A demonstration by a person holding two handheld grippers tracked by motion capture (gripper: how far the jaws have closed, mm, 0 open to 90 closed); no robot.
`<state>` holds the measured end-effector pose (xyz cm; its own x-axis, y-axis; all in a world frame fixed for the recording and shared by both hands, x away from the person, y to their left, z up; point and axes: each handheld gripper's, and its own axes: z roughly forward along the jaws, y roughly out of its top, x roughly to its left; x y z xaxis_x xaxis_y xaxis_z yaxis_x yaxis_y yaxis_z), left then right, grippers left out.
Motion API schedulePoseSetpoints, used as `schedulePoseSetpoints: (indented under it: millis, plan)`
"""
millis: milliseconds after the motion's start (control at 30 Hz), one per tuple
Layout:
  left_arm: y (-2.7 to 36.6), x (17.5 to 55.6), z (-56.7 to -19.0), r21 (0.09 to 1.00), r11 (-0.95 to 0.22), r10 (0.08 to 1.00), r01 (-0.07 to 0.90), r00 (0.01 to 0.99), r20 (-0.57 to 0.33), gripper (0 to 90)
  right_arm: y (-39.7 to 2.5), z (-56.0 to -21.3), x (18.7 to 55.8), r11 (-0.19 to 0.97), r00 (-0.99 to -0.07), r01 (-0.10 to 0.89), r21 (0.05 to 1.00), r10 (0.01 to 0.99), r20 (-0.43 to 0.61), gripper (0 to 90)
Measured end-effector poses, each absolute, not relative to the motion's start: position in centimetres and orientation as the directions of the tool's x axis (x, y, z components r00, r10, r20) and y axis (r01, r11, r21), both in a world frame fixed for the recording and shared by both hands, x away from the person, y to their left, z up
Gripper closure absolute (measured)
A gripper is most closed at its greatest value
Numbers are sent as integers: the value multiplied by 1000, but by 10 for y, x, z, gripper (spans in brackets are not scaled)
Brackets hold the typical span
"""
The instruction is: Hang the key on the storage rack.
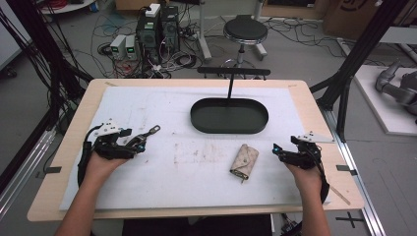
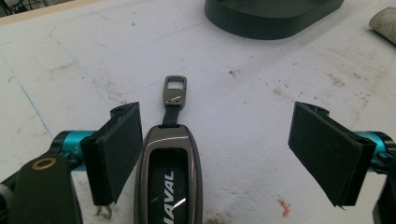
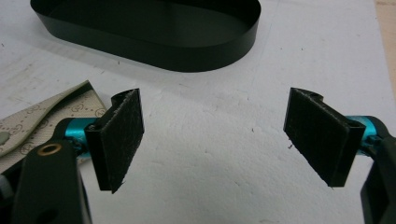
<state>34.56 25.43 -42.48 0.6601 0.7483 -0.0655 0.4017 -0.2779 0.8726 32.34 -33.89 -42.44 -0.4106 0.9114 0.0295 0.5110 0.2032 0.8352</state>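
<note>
A dark grey car key fob (image 2: 169, 177) with a strap and metal loop (image 2: 174, 88) lies on the white mat between the wide-apart jaws of my left gripper (image 2: 224, 156); nothing grips it. From above, the fob (image 1: 146, 134) pokes out from the left gripper (image 1: 129, 142) at the table's left. A beige patterned key pouch (image 1: 244, 160) lies right of centre. My right gripper (image 1: 276, 150) stands open just right of the pouch (image 3: 42, 123), with bare mat between its jaws (image 3: 212, 140). A black oval tray (image 1: 229, 115) sits at the back centre.
A black T-shaped stand (image 1: 231, 78) rises behind the tray. The white mat (image 1: 187, 177) covers most of the wooden table (image 1: 49, 196). Beyond the table are a stool (image 1: 245, 32), computer boxes and cables on the floor.
</note>
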Motion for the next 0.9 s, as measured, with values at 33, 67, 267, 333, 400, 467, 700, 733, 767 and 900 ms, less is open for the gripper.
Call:
schedulePoseSetpoints:
  millis: [33, 67, 267, 333, 400, 467, 700, 733, 767, 900]
  plan:
    - [254, 346, -425, 873, -281, 746, 399, 663, -63, 178, -339, -425, 323, 200, -412, 511, 836, 911, 34, 206]
    - [254, 347, -425, 874, -280, 747, 398, 662, -62, 178, -339, -425, 324, 202, -414, 512, 835, 910, 33, 207]
    - [255, 348, -427, 863, -295, 747, 411, 662, -60, 179, -341, -426, 323, 209, -414, 519, 829, 910, 30, 206]
    - [254, 348, -428, 866, -291, 746, 408, 663, -62, 179, -340, -426, 322, 210, -409, 521, 827, 912, 27, 207]
    - [254, 350, -429, 866, -287, 746, 410, 663, -66, 179, -340, -426, 320, 211, -411, 519, 828, 911, 26, 206]
    - [254, 350, -429, 865, -290, 742, 409, 667, -67, 179, -340, -425, 320, 211, -409, 520, 828, 912, 24, 207]
    - [254, 358, -429, 854, -284, 760, 436, 645, -76, 187, -336, -427, 322, 220, -416, 521, 825, 909, 20, 207]
    - [254, 360, -430, 852, -281, 763, 441, 641, -80, 192, -335, -429, 323, 227, -425, 524, 821, 905, 21, 207]
    - [253, 362, -430, 851, -275, 767, 448, 636, -87, 192, -335, -429, 323, 229, -429, 522, 822, 903, 21, 207]
    - [249, 373, -430, 844, -276, 763, 459, 639, -98, 218, -336, -428, 323, 223, -431, 518, 826, 902, 27, 207]
